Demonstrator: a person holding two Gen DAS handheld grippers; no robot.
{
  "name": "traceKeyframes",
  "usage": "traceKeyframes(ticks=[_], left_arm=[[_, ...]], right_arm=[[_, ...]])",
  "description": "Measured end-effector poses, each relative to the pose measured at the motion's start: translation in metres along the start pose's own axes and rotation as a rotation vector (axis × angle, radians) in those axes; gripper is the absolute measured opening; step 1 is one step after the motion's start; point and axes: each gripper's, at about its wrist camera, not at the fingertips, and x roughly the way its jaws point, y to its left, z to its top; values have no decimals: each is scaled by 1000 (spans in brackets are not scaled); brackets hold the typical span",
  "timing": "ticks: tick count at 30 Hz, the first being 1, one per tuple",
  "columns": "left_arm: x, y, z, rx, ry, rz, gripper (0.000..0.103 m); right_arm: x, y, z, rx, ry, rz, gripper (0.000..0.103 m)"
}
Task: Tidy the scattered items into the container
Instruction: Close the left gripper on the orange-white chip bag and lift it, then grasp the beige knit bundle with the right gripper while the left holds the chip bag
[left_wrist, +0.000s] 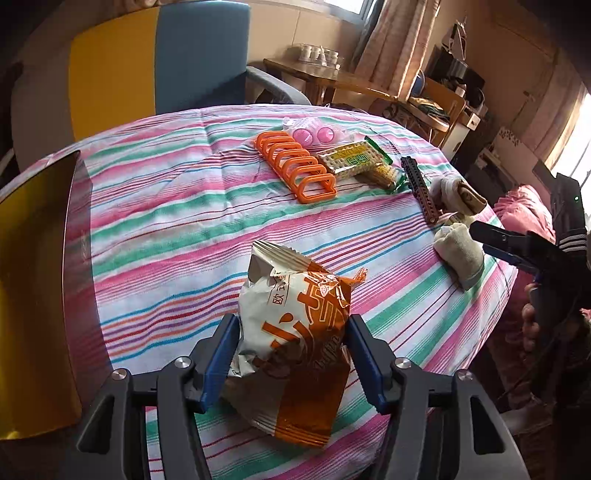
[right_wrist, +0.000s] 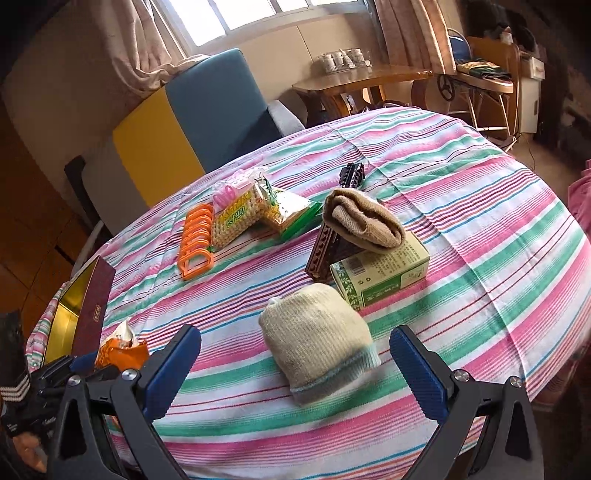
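My left gripper (left_wrist: 291, 332) is shut on an orange-and-white snack bag (left_wrist: 295, 325), held over the striped tablecloth (left_wrist: 166, 221). The gold-lined container (left_wrist: 33, 277) stands open at its left; it also shows in the right wrist view (right_wrist: 70, 314). My right gripper (right_wrist: 295, 354) is open, its fingers on either side of a cream rolled sock (right_wrist: 317, 343) that lies on the cloth. The snack bag (right_wrist: 122, 349) shows at the left of the right wrist view.
On the table lie an orange plastic rack (right_wrist: 195, 240), pink items in a clear bag (left_wrist: 310, 134), two cracker packs (right_wrist: 258, 214), a brown harmonica (right_wrist: 328, 247), a tan sock (right_wrist: 364, 219) and a green box (right_wrist: 384, 273). A blue-and-yellow chair (left_wrist: 159, 62) stands behind.
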Motion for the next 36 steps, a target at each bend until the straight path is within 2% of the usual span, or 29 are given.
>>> traceKeyframes(ticks=[3, 7, 9, 10, 16, 20, 25, 28, 29, 31, 32, 36], left_arm=[[-2, 4, -3, -13, -2, -5, 62], [-2, 4, -4, -9, -10, 0, 62], [-2, 4, -4, -9, -11, 1, 62], [-2, 4, -4, -10, -10, 0, 62], [-2, 7, -3, -23, -5, -5, 62], [-7, 7, -4, 11, -24, 39, 62], [-9, 17, -5, -11, -21, 28, 62], [-12, 19, -9, 2, -24, 29, 62], [-12, 18, -9, 6, -27, 29, 62], [-11, 17, -9, 15, -29, 33, 62], [-11, 16, -8, 20, -26, 36, 62], [-14, 15, -5, 22, -36, 44, 62]], right_arm=[[15, 4, 2, 10, 21, 20, 103], [14, 9, -8, 42, 63, 197, 103], [8, 10, -14, 45, 75, 259, 103], [5, 10, -17, 46, 76, 259, 103], [3, 14, -9, 40, 64, 187, 103], [7, 20, 1, 25, 51, 135, 103], [13, 27, 14, 8, 35, 70, 103], [18, 29, 5, -28, 46, -23, 103], [17, 30, 2, -40, 46, -41, 102], [12, 29, -3, -51, 39, -56, 94], [10, 28, -4, -51, 35, -62, 86], [9, 21, -1, -25, 40, -64, 86]])
